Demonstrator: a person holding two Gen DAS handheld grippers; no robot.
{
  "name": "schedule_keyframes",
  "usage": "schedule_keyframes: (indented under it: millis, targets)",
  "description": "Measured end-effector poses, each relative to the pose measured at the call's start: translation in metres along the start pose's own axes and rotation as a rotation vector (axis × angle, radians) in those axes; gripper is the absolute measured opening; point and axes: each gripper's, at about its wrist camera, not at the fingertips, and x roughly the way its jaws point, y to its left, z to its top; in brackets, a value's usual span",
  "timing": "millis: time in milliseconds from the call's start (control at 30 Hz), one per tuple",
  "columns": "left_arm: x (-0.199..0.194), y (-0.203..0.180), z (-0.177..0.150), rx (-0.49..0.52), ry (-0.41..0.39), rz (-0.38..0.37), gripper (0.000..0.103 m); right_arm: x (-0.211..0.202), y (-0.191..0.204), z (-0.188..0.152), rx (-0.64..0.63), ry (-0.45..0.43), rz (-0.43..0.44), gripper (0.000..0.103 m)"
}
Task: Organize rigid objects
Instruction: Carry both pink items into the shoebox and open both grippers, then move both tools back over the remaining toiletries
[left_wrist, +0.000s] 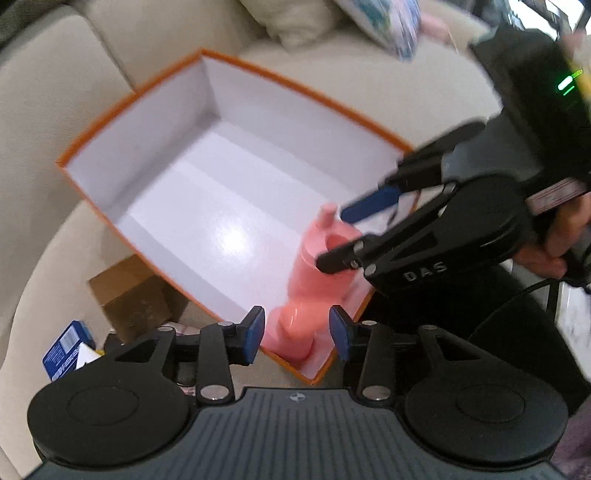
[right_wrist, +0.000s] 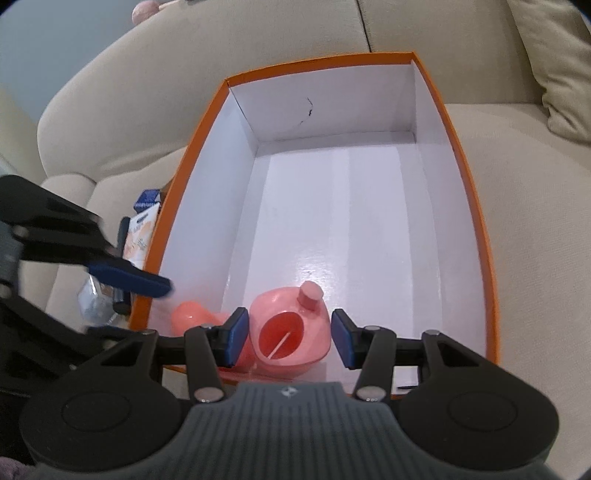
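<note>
A pink plastic jug (right_wrist: 291, 332) with a round knob on top stands in the near corner of the orange box (right_wrist: 461, 147), which is white inside. My right gripper (right_wrist: 290, 338) is shut on the jug's rim, one blue pad close on each side. From the left wrist view that gripper (left_wrist: 340, 236) reaches in from the right, held by a hand (left_wrist: 561, 236). My left gripper (left_wrist: 297, 334) is open. The jug's lower rounded part (left_wrist: 291, 321) lies between its pads with a gap on both sides.
The box (left_wrist: 110, 110) rests on a beige sofa (right_wrist: 517, 221) with cushions behind it. Left of the box lie a brown carton (left_wrist: 136, 295), a blue packet (left_wrist: 62, 347) and a white-and-orange packet (right_wrist: 142, 236). The rest of the box floor is bare.
</note>
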Motion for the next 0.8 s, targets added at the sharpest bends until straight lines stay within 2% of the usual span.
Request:
schedule_keyframes:
  millis: [100,333,433,500,567,633,800]
  targets:
    - [-0.022,0.009,-0.013,-0.087,-0.111,0.016,0.048,0.001,0.004,0.005,-0.048,0.033,-0.030,0.051]
    - [-0.047,0.033,-0.043,-0.332,-0.247,0.096,0.048,0.016,0.020,0.011,-0.100,0.111,-0.039,0.051]
    - [-0.046,0.041,-0.053,-0.395,-0.261,0.104,0.048,0.019,0.022,0.015,-0.093,0.115,-0.043,0.051]
    - [-0.044,0.049,-0.058,-0.435,-0.261,0.105,0.048,0.019,0.019,0.017,-0.044,0.126,-0.005,0.044]
    - [-0.043,0.052,-0.063,-0.458,-0.254,0.123,0.048,0.021,0.015,0.018,0.014,0.138,0.033,0.048]
    - [-0.040,0.053,-0.069,-0.470,-0.253,0.152,0.048,0.022,0.013,0.017,0.035,0.144,0.026,0.048]
    - [-0.044,0.058,-0.091,-0.534,-0.269,0.161,0.048,0.025,0.015,0.014,0.071,0.145,0.007,0.042]
